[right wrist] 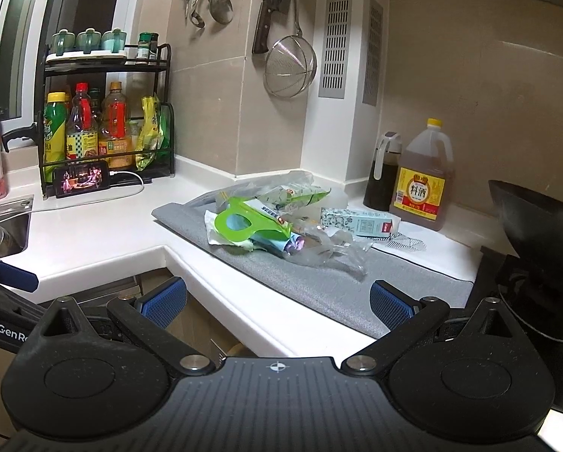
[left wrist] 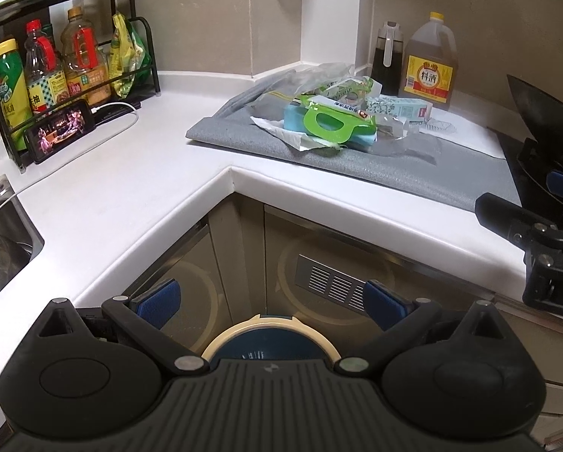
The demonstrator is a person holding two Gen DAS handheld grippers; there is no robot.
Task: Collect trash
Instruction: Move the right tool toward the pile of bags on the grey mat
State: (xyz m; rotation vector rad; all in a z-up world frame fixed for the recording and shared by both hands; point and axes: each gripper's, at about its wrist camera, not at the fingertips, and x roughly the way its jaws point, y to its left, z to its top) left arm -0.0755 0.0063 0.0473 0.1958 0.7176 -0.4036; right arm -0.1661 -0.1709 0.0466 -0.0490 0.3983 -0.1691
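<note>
A pile of trash lies on a grey mat (left wrist: 357,162) on the white counter: a green-handled package (left wrist: 330,122), clear plastic wrap (left wrist: 406,143), a small patterned carton (left wrist: 402,107) and paper. The right wrist view shows the same package (right wrist: 244,224), wrap (right wrist: 330,250) and carton (right wrist: 360,222). A trash bin (left wrist: 268,341) with a cream rim stands on the floor below the counter corner. My left gripper (left wrist: 272,301) is open and empty above the bin. My right gripper (right wrist: 277,303) is open and empty at the counter's front edge, short of the pile.
A black rack (right wrist: 108,120) with bottles and a phone (right wrist: 81,179) stand at the back left. A sink (left wrist: 2,241) is at the left. A cooking wine jug (right wrist: 423,180) and a dark dispenser (right wrist: 381,173) stand behind the mat. A black wok (right wrist: 534,233) sits at the right.
</note>
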